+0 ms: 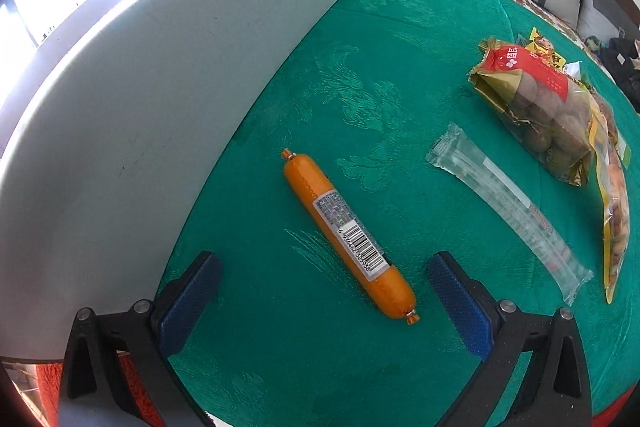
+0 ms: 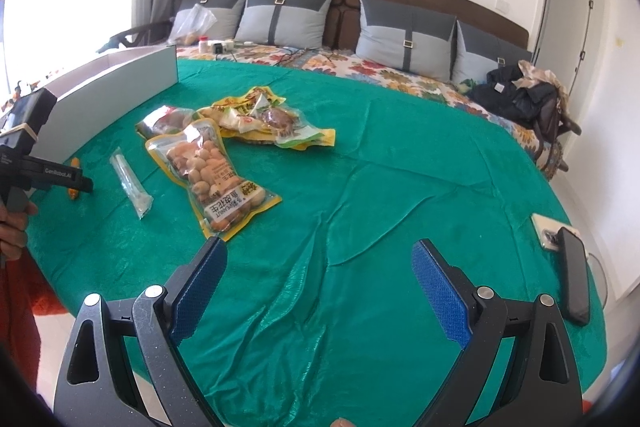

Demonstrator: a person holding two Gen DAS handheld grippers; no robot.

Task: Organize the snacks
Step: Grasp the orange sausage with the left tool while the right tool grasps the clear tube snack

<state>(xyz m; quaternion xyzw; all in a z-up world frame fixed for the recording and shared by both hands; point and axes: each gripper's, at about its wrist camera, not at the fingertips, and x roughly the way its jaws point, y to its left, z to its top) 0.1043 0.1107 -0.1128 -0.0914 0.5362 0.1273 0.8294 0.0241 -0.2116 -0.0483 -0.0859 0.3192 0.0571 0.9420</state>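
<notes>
Bedroom, green bedspread point(image 2: 360, 187), sausage point(image 1: 348, 235), pillows point(image 2: 404, 35)

The orange sausage point(image 1: 347, 235) carries a white label with a barcode; the digits under it look like "6 936462 32598", though the last ones are hard to make out. The peanut bag point(image 2: 212, 173) shows "PEANUT" upside down amid Chinese characters. The left gripper point(image 2: 60, 174) has "GenRobot.AI" printed along its black arm. The red band on the bag of round snacks point(image 1: 536, 107) bears white characters too small to read.
</notes>
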